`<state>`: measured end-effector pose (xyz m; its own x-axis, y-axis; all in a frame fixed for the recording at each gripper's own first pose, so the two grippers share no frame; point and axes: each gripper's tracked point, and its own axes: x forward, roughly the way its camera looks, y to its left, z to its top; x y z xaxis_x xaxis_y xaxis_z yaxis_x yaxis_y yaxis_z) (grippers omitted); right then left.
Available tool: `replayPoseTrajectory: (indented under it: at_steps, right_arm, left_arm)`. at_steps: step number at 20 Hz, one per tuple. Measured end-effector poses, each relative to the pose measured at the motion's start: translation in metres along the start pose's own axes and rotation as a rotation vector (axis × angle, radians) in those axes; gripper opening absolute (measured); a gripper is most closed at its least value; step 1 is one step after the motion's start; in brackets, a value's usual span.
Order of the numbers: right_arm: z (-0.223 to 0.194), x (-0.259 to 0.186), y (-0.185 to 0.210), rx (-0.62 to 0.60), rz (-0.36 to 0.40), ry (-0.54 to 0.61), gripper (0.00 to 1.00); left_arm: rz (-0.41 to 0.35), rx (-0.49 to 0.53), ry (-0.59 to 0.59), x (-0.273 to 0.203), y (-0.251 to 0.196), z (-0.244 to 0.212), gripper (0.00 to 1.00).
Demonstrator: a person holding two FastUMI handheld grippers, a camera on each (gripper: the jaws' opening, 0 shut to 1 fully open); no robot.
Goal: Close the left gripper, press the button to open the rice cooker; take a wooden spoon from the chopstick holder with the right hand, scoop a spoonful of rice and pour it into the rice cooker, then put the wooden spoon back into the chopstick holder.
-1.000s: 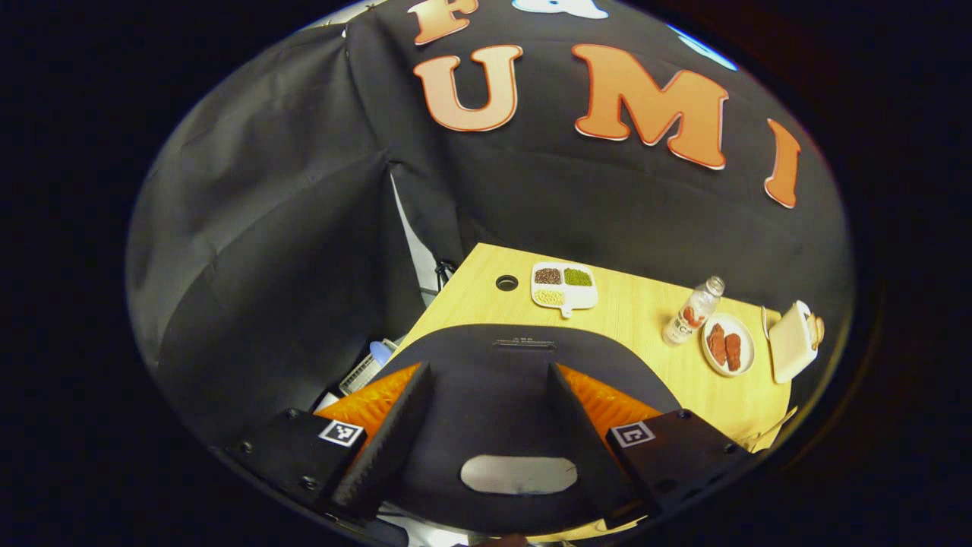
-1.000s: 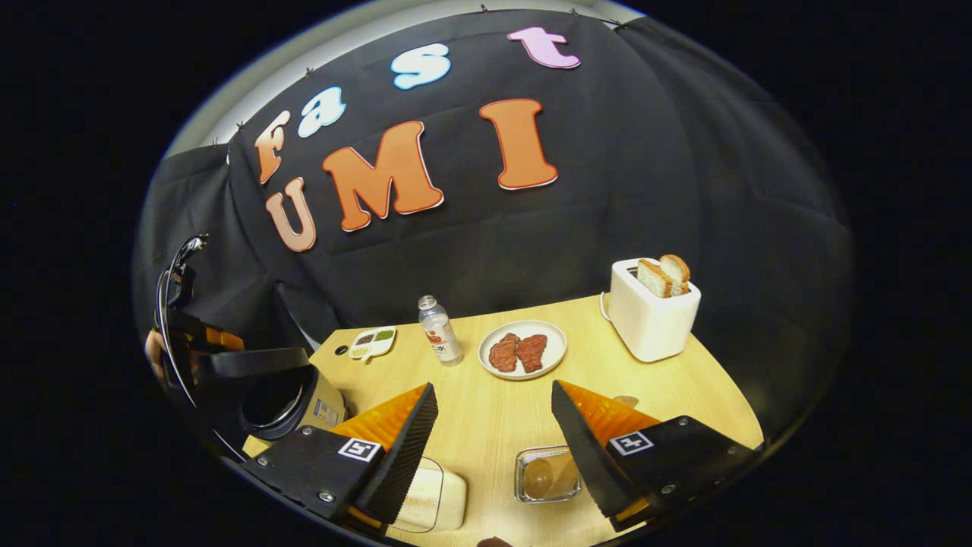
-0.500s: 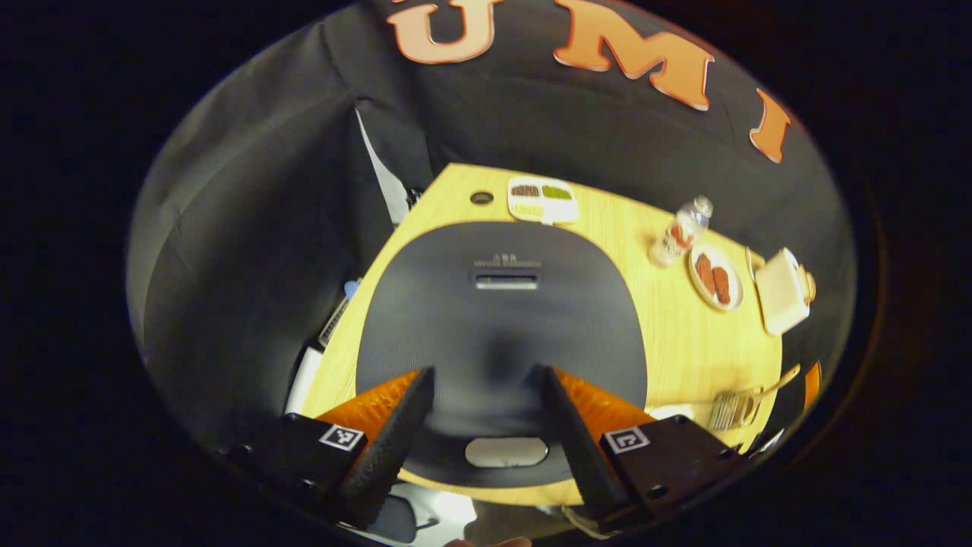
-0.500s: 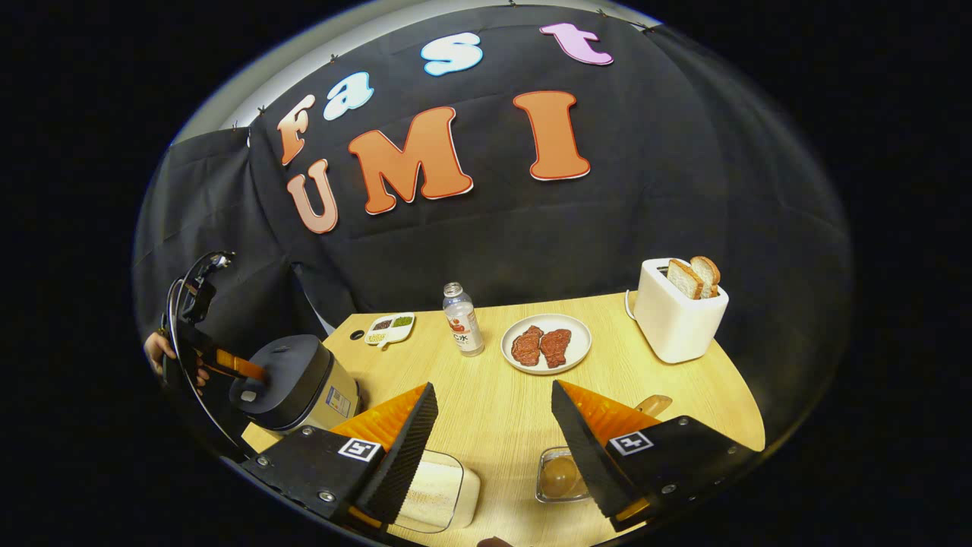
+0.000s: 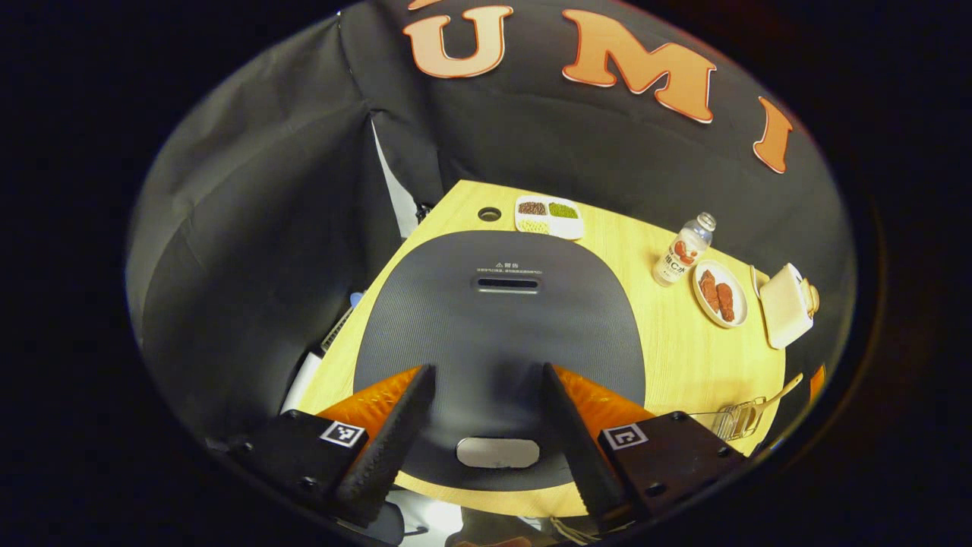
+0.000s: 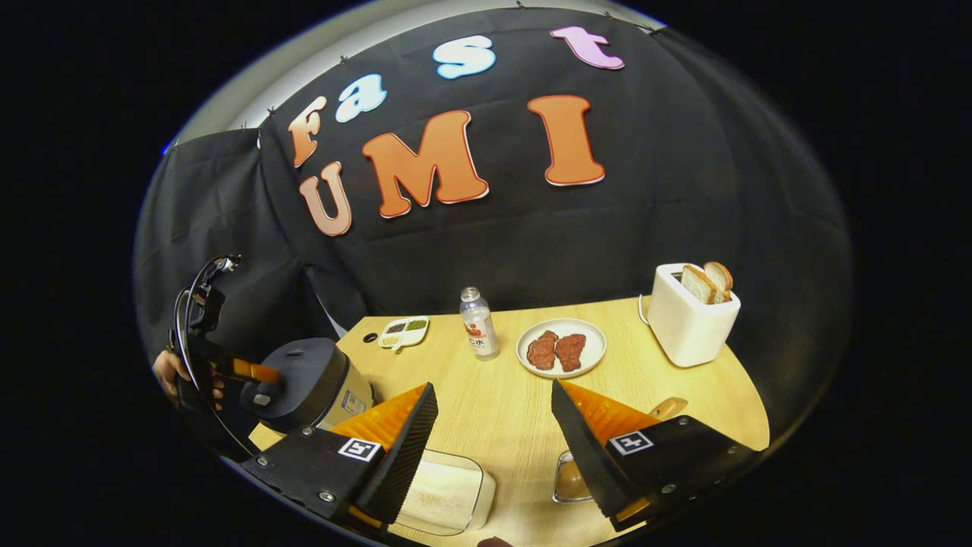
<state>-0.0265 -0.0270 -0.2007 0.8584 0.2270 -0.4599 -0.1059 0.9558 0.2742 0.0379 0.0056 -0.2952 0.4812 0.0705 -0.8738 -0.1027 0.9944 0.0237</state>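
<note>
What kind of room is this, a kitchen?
Probably a pretend kitchen set up in a booth: a rice cooker, a toaster with bread and a plate of meat stand on one wooden table against black cloth.

bare table (image 6: 493, 395) ahead, bottle (image 6: 479, 324) and plate (image 6: 561, 348) behind

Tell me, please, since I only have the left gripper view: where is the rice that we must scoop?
Observer: A clear glass dish of white rice lies on the light wooden table, just beneath the right gripper.
Operator: Is that gripper open?
Observer: Yes, its jaws stand wide apart, holding nothing.
Operator: How does my gripper look from there?
Observer: The left gripper, held by a hand, reaches over the front of the dark grey rice cooker.
</note>
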Motion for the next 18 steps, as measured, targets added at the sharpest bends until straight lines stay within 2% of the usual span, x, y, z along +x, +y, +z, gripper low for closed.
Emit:
replayPoseTrajectory:
  at_steps: [9, 13, 18]
  right_arm:
    - [0.065, -0.010, 0.052, -0.140, 0.047, -0.168, 0.94]
    - [0.092, -0.018, 0.074, -0.168, 0.072, -0.252, 0.94]
    - [0.116, -0.030, 0.091, -0.181, 0.086, -0.336, 0.94]
  left_arm:
    - [-0.025, 0.138, -0.458, -0.108, -0.026, 0.060, 0.98]
    - [-0.071, 0.113, -0.613, -0.155, -0.040, 0.079, 0.98]
    - [-0.107, 0.086, -0.727, -0.203, -0.039, 0.083, 0.98]
